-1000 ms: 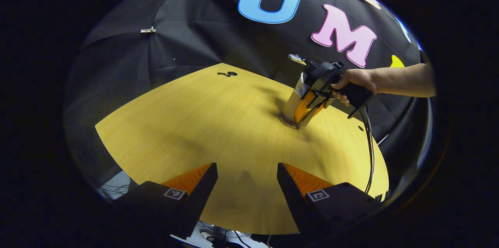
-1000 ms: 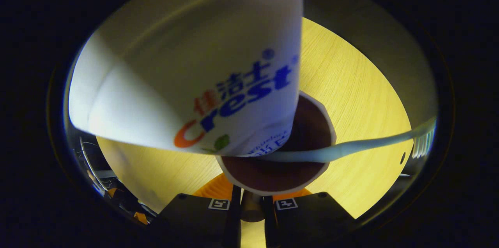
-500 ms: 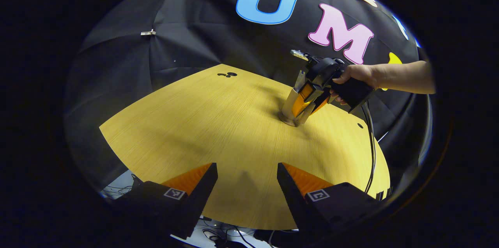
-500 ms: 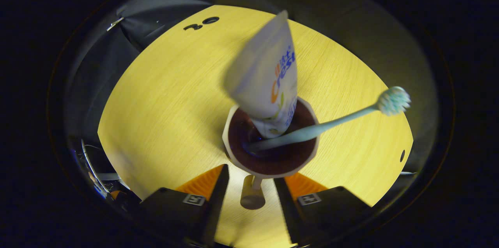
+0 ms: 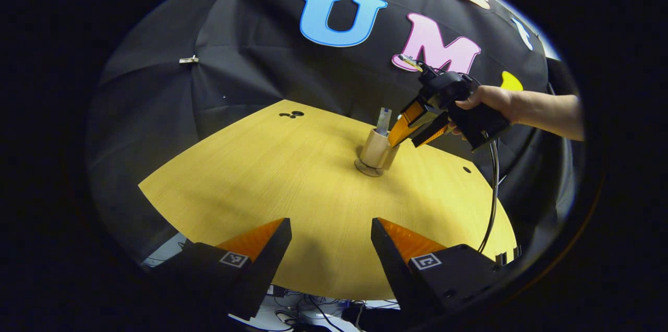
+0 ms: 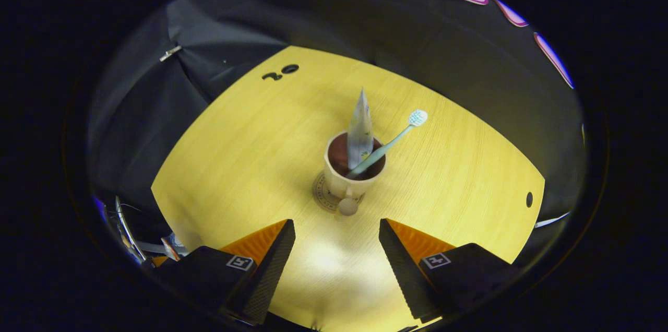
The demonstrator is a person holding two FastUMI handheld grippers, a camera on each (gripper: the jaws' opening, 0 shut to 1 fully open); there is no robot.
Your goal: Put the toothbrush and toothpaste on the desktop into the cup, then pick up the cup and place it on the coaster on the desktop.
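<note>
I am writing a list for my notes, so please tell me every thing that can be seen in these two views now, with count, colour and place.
cup: one, beige with a dark inside, upright on the coaster, mid-desktop
coaster: one, brown and round, under the cup
toothpaste: one tube, white, standing in the cup
toothbrush: one, pale green, leaning in the cup, head up to the right
desktop: one, yellow wood grain, with small dark holes
cable: black, hanging from the right tongs
left tongs: open, low over the near edge of the desktop
right tongs: open, apart from the cup
hand: one, holding the right tongs
</note>
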